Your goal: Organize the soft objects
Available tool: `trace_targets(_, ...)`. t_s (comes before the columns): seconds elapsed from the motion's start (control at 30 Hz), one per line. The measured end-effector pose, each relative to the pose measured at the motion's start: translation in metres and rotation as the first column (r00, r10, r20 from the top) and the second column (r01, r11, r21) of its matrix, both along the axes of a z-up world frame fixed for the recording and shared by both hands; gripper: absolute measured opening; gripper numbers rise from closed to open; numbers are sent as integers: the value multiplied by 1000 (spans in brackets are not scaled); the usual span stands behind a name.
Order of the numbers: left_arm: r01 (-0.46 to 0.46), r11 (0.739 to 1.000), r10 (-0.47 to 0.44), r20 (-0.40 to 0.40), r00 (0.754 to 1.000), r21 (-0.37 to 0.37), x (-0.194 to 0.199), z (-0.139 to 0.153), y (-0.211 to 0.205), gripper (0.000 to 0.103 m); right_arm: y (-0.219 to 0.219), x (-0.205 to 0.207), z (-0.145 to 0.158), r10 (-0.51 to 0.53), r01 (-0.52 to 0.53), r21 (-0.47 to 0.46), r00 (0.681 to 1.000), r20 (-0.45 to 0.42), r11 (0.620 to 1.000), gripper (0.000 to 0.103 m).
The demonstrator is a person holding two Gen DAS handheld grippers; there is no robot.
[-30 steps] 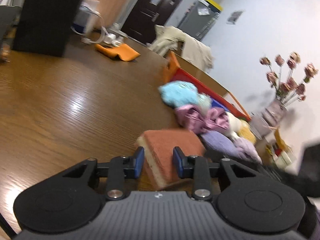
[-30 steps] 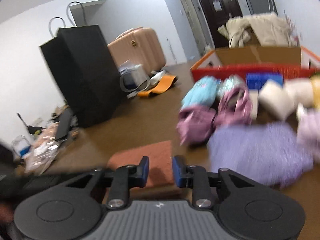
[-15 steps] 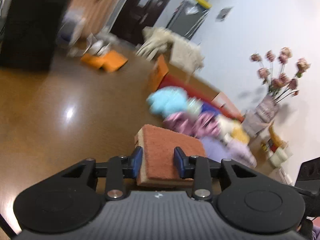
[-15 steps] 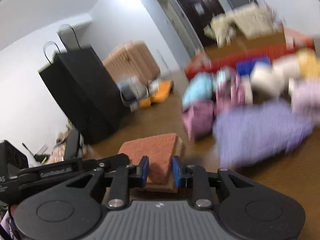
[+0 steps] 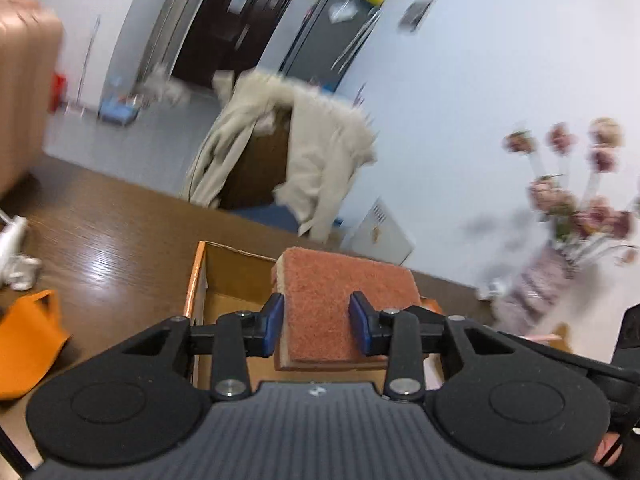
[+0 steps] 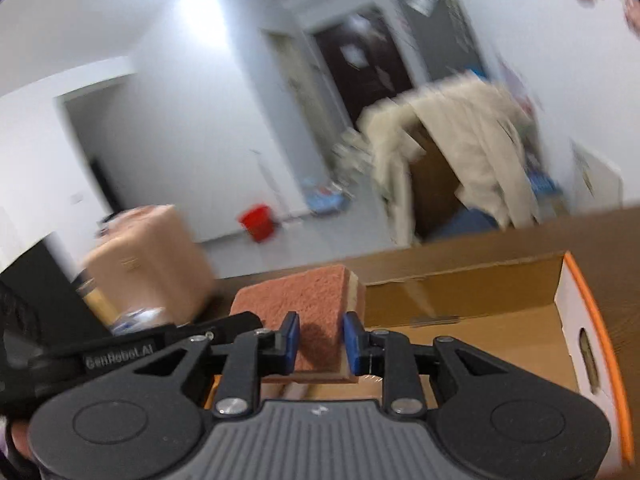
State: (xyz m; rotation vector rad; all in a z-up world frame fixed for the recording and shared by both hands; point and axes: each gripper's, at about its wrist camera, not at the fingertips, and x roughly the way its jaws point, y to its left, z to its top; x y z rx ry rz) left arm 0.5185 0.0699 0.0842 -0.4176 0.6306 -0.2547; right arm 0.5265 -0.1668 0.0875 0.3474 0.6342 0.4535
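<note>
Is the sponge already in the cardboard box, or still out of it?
Out. The sponge is clamped by both tongs, left and right, and held over the open cardboard box, not resting inside.

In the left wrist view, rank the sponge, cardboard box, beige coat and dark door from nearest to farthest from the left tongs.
1. Sponge, clamped in the left tongs.
2. Cardboard box, open just beneath and ahead.
3. Beige coat, draped over a chair past the table's far edge.
4. Dark door, at the room's back, upper left.

Left tool and right tool each clamped, tilted downward.
</note>
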Motion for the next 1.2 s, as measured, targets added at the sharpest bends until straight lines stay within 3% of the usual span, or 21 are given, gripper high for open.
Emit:
trace_targets(0.07, -22, 999, 25, -83, 996, 38, 38, -20, -2, 36, 7, 48, -29, -14, 14, 0, 995, -101, 1000, 23)
trace_targets(0.17, -42, 982, 69, -147, 987, 183, 67, -48, -9, 37, 22, 88, -74, -10, 9, -8, 980, -197, 1000, 22)
trace_targets(0.2, -35, 974, 68, -137, 988, 225, 71, -53, -13, 38, 29, 96, -85, -8, 2, -26, 977, -212, 1000, 22)
trace_targets(0.27, -24, 976, 47, -100, 994, 216, 70, -51, -11, 45, 38, 99, -96, -13, 4, -39, 975, -223, 999, 24)
trace_targets(0.37, -42, 961, 52, -30, 998, 273, 64, -49, -13, 47, 41, 96, -95, 5, -12, -31, 977, -213, 999, 24)
trace_targets(0.43, -41, 960, 57, -50, 997, 276, 62, -46, -12, 47, 39, 88, -82, -6, 0, -39, 985, -173, 999, 23)
trace_targets(0.57, -48, 965, 47, 10, 999, 258, 28, -17, -4, 48, 17, 61, -42, -31, 26, -55, 995, -97, 998, 23)
trace_targets(0.73, -63, 965, 38, 102, 994, 256, -32, 40, 10, 60, -9, -6, 30, -30, 39, -155, 998, 64, 987, 27)
trace_targets(0.83, -83, 962, 43, 153, 987, 260, -77, 69, 17, 72, -29, -64, 65, -33, 63, -193, 988, 152, 979, 38)
trace_targets(0.93, -78, 958, 20, 207, 978, 276, -131, 90, 21, 75, -46, -117, 86, -40, 94, -231, 973, 226, 969, 47)
trace_targets(1.2, -60, 944, -38, 287, 957, 326, -235, 113, 18, 83, -71, -225, 111, -44, 136, -257, 942, 333, 957, 55)
